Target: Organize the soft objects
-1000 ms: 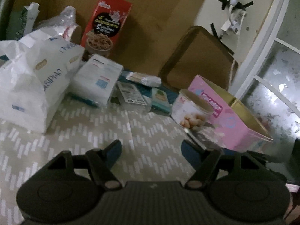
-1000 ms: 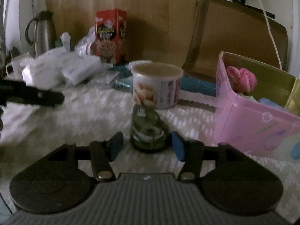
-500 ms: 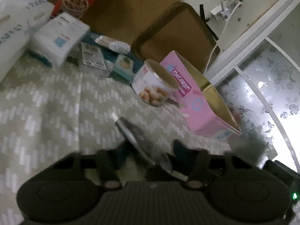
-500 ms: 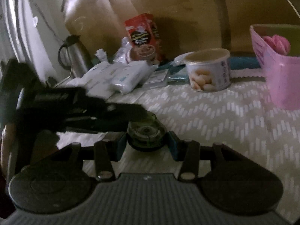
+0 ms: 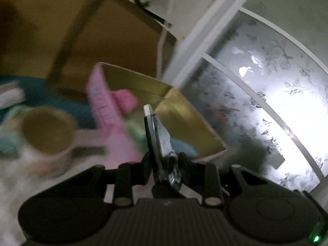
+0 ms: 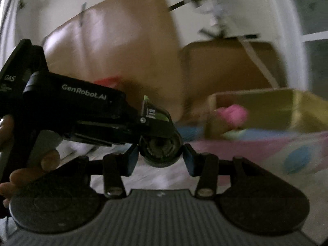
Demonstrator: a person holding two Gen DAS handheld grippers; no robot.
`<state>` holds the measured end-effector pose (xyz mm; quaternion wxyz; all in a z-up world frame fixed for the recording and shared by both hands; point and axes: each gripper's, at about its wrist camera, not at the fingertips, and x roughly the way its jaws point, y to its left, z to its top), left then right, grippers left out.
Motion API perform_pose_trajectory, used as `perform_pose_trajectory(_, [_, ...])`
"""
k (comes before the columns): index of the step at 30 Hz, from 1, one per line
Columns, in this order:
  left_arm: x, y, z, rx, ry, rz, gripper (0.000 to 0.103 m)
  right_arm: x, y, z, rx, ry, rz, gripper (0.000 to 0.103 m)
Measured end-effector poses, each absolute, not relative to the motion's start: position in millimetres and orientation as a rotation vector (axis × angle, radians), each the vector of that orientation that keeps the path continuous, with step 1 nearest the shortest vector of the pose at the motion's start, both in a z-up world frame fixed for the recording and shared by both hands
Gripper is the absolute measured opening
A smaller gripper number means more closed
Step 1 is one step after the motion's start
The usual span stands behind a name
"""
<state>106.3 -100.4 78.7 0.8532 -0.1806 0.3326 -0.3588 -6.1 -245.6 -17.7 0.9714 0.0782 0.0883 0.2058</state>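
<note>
My left gripper (image 5: 164,164) is shut on a dark green soft tube (image 5: 158,137), whose flat crimped end points up toward the open pink box (image 5: 106,110). The box holds a pink soft item (image 5: 125,100) and pale green and blue items. In the right wrist view the tube's round cap end (image 6: 161,149) sits between my right gripper's (image 6: 160,156) blue pads, which touch or nearly touch it. The left gripper's black body (image 6: 82,110) comes in from the left, above the cap. The pink box (image 6: 266,143) with the pink item (image 6: 231,112) stands at the right.
A round tub (image 5: 45,131) stands left of the box on the patterned tablecloth (image 5: 12,174). A brown chair back (image 5: 114,34) and a frosted glass door (image 5: 266,94) are behind. A red carton (image 6: 108,81) is far back. Both views are motion-blurred.
The left gripper closed on the tube and lifted it toward the pink box. The right gripper came up and turned toward the box with the tube's cap still between its fingers.
</note>
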Motion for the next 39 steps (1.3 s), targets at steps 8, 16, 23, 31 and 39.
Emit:
perform_pose_trajectory(8, [156,-195,76,-0.243,0.713,-0.719,0.033,37,-309,-14,0.164,0.172,0.226,0.050])
perform_pose_trajectory(16, [151,-198,73,-0.186,0.678,-0.656,0.038,78,-325,-24,0.103,0.193,0.027,0.052])
perform_pose_trajectory(23, [90,-133,79,-0.147,0.574,-0.676,0.038,41,-308,-24,0.155,0.130,0.063,0.051])
perform_pose_trajectory(31, [24,15,52,-0.228,0.551,-0.438,0.039,12,-249,-10,0.069,0.090,0.227,0.051])
perform_pose_trajectory(39, [-5,120,17,-0.163,0.569,-0.022,0.039,30,-154,-7,-0.018,0.227,0.536,0.051])
